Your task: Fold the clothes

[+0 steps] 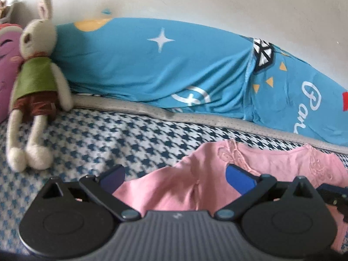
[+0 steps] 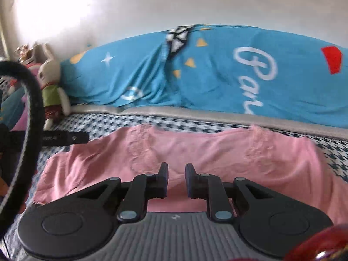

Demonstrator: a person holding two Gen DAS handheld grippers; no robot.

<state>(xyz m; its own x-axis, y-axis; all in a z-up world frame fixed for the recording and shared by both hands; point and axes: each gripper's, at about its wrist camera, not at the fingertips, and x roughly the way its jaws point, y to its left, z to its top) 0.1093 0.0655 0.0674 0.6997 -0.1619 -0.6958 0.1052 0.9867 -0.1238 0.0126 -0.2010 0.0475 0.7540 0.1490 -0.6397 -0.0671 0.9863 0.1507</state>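
A pink garment [image 1: 271, 163] [image 2: 217, 152] lies spread out on the houndstooth bed cover [image 1: 108, 139] [image 2: 165, 122], with lace trim along its far edge. My left gripper [image 1: 176, 178] is open wide over the garment's left end, and pink cloth shows between its blue pads [image 1: 239, 178] with nothing pinched. My right gripper [image 2: 176, 178] hovers low over the middle of the garment. Its fingers are a narrow gap apart, with cloth visible beneath and nothing clamped. In the right wrist view, a black finger of the left gripper [image 2: 65, 138] reaches in at the garment's left edge.
A plush rabbit [image 1: 34, 82] [image 2: 51, 87] leans at the back left beside a pink cushion [image 1: 6, 65]. A long blue printed bundle [image 1: 174, 69] [image 2: 239, 76] lies along the white wall behind a grey mattress edge [image 1: 152, 112]. A black cable loop [image 2: 32, 113] hangs at left.
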